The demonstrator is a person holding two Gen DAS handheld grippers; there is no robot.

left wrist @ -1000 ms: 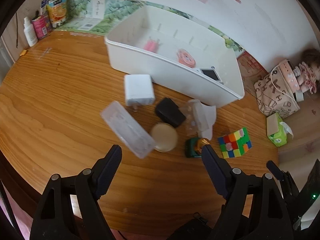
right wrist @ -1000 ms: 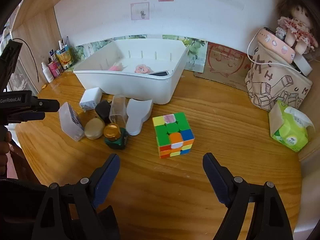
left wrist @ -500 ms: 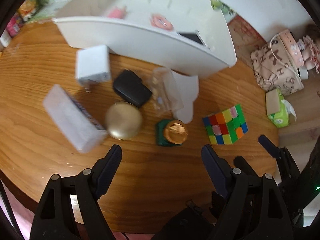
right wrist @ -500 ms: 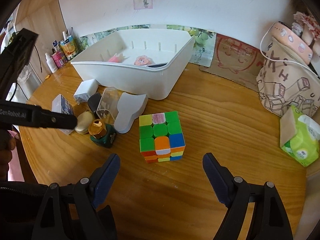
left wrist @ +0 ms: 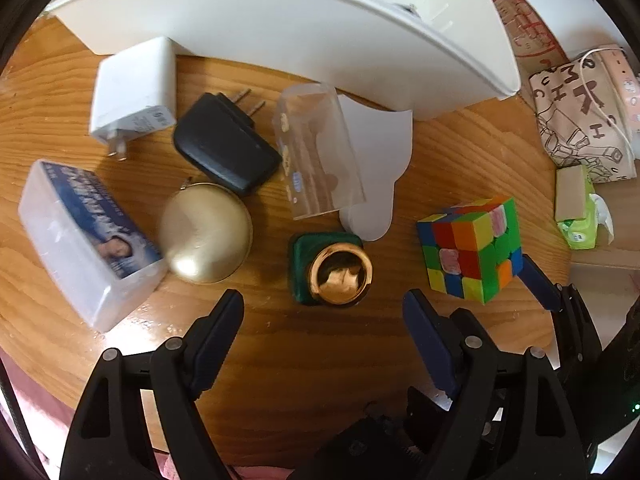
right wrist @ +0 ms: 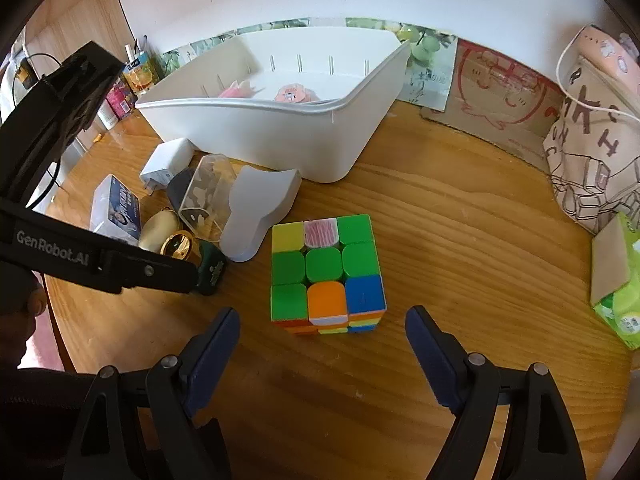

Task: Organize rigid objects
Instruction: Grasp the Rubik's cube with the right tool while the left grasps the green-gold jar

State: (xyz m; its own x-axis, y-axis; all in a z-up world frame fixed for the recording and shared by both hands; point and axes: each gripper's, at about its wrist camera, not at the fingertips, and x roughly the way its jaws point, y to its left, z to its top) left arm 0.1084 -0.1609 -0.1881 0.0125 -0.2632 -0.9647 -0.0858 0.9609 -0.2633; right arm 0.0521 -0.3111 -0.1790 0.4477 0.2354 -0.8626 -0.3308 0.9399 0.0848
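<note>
My left gripper [left wrist: 323, 310] is open and hangs just above a green bottle with a gold cap [left wrist: 332, 270], which stands beyond its tips. Around the bottle lie a gold round compact [left wrist: 206, 232], a black charger [left wrist: 226, 150], a white charger [left wrist: 134, 88], a clear box with a blue label [left wrist: 86, 240] and a clear plastic case [left wrist: 318, 152] on a white piece [left wrist: 380, 160]. My right gripper [right wrist: 322, 326] is open, with the colour cube [right wrist: 326, 272] just past its fingertips. The white bin [right wrist: 280, 128] stands behind, holding pink items.
A patterned cloth bag [right wrist: 592, 152] and a green tissue pack [right wrist: 618, 280] sit at the right of the wooden table [right wrist: 460, 240]. Small bottles [right wrist: 132, 76] line the far left wall. The left gripper's body [right wrist: 80, 256] crosses the right wrist view at left.
Both grippers came down and forward. The left one tilted steeply over the green bottle; the right one closed in on the colour cube. Jaw openings are unchanged.
</note>
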